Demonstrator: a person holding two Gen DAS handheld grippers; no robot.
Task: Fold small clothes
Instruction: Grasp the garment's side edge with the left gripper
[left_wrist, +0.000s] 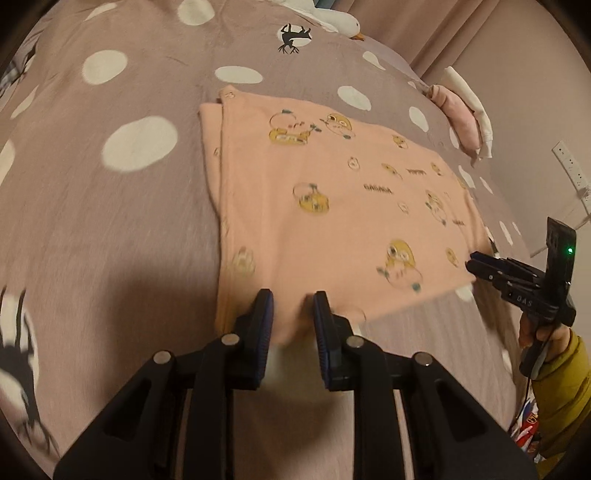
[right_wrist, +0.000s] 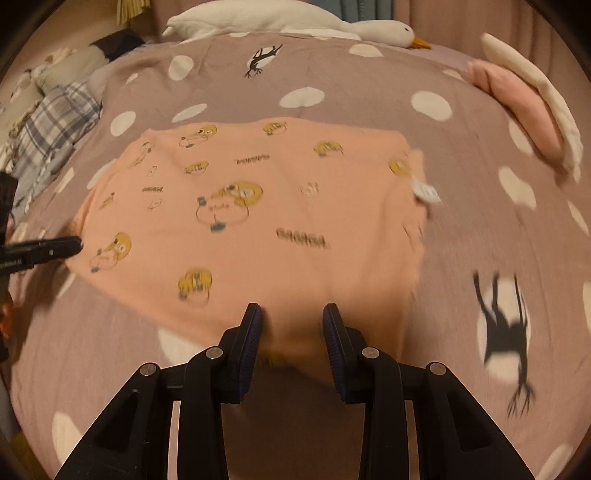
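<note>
A peach garment (left_wrist: 332, 206) printed with yellow cartoon chicks lies folded over on the bed; it also shows in the right wrist view (right_wrist: 258, 221). My left gripper (left_wrist: 292, 314) has its jaws a little apart around the garment's near edge, which bulges between the pads. My right gripper (right_wrist: 291, 325) stands the same way at the opposite near corner, the cloth lifted between its pads. In the left wrist view the right gripper (left_wrist: 476, 267) is at the garment's right corner. In the right wrist view the left gripper (right_wrist: 74, 245) is at its left corner.
The bed has a mauve cover (left_wrist: 110, 221) with white dots and black bird prints. A folded pink and white pile (right_wrist: 524, 110) lies at the far right. A white plush goose (right_wrist: 295, 18) lies at the head. Plaid cloth (right_wrist: 48, 136) lies at the left.
</note>
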